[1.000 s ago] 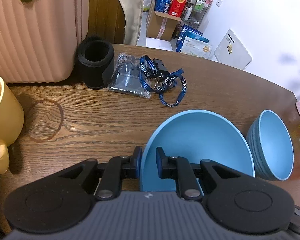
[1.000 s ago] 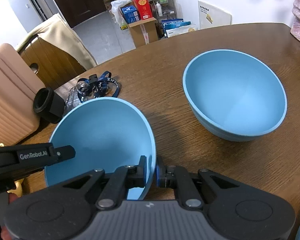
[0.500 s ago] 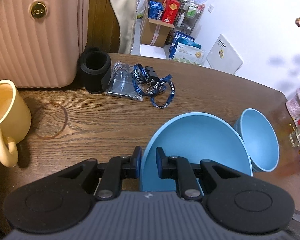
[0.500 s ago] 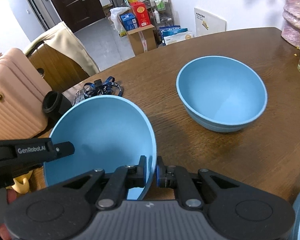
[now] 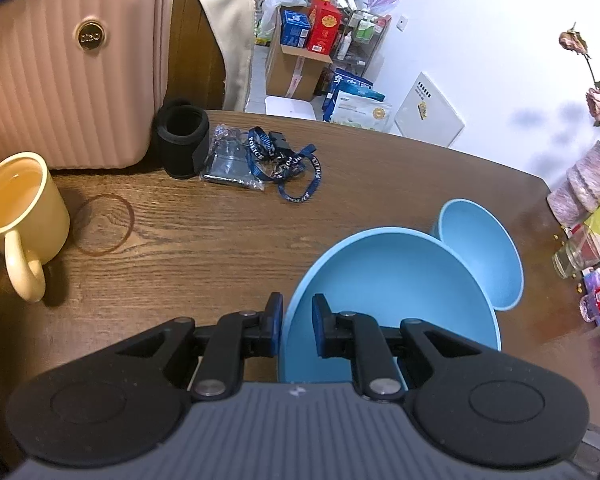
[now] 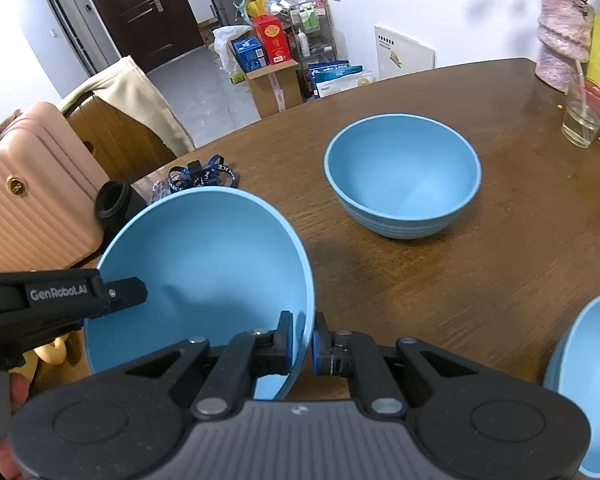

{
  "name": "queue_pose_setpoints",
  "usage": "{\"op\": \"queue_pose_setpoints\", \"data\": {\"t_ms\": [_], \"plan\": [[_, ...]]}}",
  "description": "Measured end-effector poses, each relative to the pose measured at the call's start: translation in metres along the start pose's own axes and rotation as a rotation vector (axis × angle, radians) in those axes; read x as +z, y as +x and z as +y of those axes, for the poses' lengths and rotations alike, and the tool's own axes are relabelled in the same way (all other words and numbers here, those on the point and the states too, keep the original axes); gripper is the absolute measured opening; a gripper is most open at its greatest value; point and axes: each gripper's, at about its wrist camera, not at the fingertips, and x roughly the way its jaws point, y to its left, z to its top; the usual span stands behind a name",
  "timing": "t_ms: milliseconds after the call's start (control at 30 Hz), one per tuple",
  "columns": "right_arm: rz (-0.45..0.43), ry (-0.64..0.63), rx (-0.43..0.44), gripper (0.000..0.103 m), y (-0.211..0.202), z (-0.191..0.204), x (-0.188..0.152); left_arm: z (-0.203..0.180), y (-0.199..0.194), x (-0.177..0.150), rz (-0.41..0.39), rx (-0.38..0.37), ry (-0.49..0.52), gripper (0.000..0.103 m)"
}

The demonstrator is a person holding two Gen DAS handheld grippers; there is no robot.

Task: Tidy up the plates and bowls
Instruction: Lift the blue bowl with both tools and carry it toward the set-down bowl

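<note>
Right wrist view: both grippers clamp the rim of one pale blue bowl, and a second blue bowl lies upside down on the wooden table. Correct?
Not quite. In the right wrist view the second blue bowl stands upright, opening up, on the wooden table. The rest holds: left gripper and right gripper clamp the pale blue bowl by its rim.

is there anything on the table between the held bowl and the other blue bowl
Nothing visible. Both grippers, left and right, are shut on the held bowl, and only bare table lies between it and the other bowl.

Right claw (image 6: 302, 340) pinching blue bowl (image 6: 204, 264) rim above table (image 6: 440, 280).
</note>
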Motion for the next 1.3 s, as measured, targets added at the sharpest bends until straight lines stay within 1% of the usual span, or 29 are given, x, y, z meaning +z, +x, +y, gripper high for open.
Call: {"op": "queue_pose_setpoints", "data": {"t_ms": [400, 867, 1300], "plan": [[-0.015, 0.005, -0.009, 0.009, -0.032, -0.017, -0.020, -0.020, -0.027, -0.028, -0.010, -0.012, 0.007, 0.016], [-0.032, 0.002, 0.000, 0.009, -0.069, -0.062, -0.034, -0.064, -0.054, -0.060, -0.027, -0.016, 0.014, 0.016], [-0.048, 0.027, -0.018, 0.009, -0.089, -0.110, -0.034, -0.114, -0.052, -0.078, -0.007, -0.034, 0.053, 0.016]]}}
